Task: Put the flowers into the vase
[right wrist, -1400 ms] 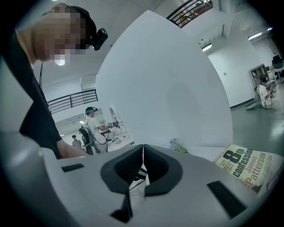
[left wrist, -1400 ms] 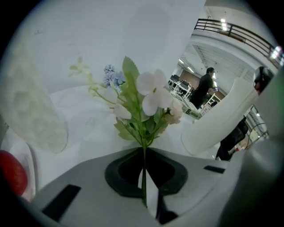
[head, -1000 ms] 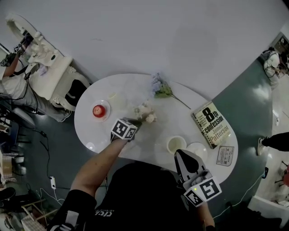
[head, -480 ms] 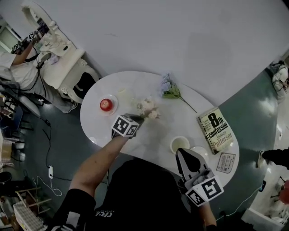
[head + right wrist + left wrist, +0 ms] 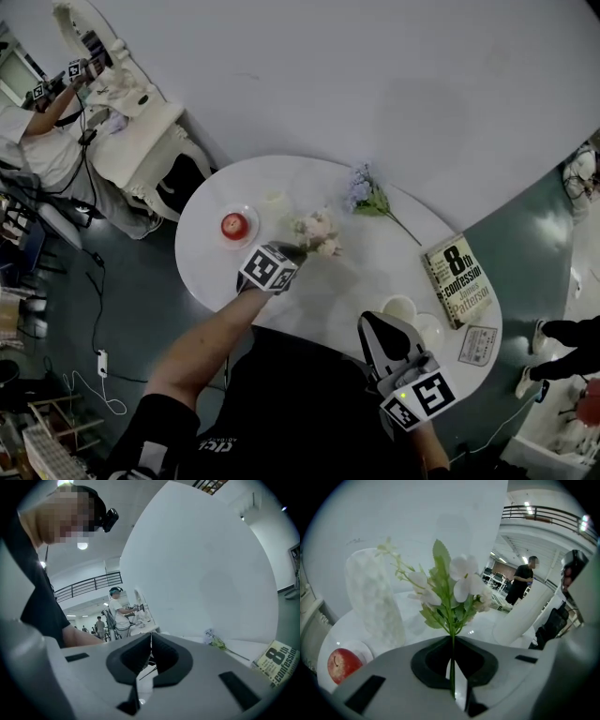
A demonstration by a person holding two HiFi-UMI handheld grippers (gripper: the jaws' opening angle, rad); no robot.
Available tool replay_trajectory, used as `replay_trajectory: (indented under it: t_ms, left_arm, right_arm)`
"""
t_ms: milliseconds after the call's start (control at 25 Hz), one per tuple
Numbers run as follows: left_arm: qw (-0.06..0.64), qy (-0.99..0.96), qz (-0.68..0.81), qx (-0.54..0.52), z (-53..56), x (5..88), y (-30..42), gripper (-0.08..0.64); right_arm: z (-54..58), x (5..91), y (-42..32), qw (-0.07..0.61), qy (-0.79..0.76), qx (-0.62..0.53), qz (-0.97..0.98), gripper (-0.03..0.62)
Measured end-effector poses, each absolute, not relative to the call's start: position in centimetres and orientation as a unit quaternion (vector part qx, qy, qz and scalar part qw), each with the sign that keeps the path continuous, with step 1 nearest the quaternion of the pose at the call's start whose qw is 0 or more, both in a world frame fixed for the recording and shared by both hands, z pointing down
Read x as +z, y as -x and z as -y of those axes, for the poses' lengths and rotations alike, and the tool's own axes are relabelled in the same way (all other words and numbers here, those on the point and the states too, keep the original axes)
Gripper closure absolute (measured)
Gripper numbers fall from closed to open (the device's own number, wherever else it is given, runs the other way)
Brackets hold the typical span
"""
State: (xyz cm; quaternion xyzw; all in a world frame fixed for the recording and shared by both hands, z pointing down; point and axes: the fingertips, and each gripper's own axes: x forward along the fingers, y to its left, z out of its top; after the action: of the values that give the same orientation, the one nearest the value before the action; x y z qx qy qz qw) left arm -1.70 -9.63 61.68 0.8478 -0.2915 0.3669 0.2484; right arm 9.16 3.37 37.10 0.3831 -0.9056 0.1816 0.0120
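My left gripper point(image 5: 292, 252) is shut on the thin green stem of a sprig of white flowers point(image 5: 317, 232), held a little above the white table point(image 5: 370, 253). In the left gripper view the white flowers point(image 5: 452, 590) stand upright out of the closed jaws of that gripper point(image 5: 452, 641). A frosted white vase point(image 5: 374, 599) stands to their left, apart from them. A second sprig, of blue flowers point(image 5: 367, 195), lies at the table's far side. My right gripper point(image 5: 380, 330) is shut and empty over the near edge of the table.
A red apple point(image 5: 234, 225) sits on a small plate at the left. A white cup point(image 5: 398, 307) and a small round dish point(image 5: 429, 330) stand near my right gripper. A book point(image 5: 459, 279) lies at the right end. People stand in the background.
The left gripper has lifted the white flowers a little and carried them sideways. The right gripper has shifted left relative to the cup. The head view itself has swung.
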Motion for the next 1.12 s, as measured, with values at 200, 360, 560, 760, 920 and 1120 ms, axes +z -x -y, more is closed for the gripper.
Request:
replay_trajectory:
  t_ms: [200, 360, 560, 760, 920, 1120]
  left_arm:
    - [0.243, -0.86, 0.263, 0.364, 9.8, 61.5, 3.0, 0.541]
    - [0.236, -0.868, 0.246, 0.362, 10.3, 61.5, 3.8, 0.541]
    - [0.226, -0.879, 0.226, 0.354, 10.3, 60.8, 4.2, 0.541]
    - [0.212, -0.891, 0.205, 0.345, 10.2, 59.5, 5.0, 0.541]
    - [0.202, -0.902, 0.19, 0.332, 10.5, 58.1, 5.5, 0.541]
    - [0.188, -0.916, 0.17, 0.311, 10.6, 55.8, 6.1, 0.541]
  right_arm:
    - [-2.0, 38.1, -6.2, 0.025, -0.403, 0.191, 0.895, 0.568]
    - [-1.1, 38.3, -4.1, 0.026, -0.412, 0.19, 0.891, 0.568]
    - [-0.6, 38.6, -2.0, 0.029, -0.416, 0.19, 0.889, 0.568]
    - [-0.5, 38.3, 0.3, 0.031, -0.423, 0.187, 0.886, 0.568]
    - [-0.5, 38.0, 2.2, 0.033, -0.428, 0.182, 0.884, 0.568]
    - [-0.4, 37.8, 4.6, 0.032, -0.435, 0.179, 0.882, 0.568]
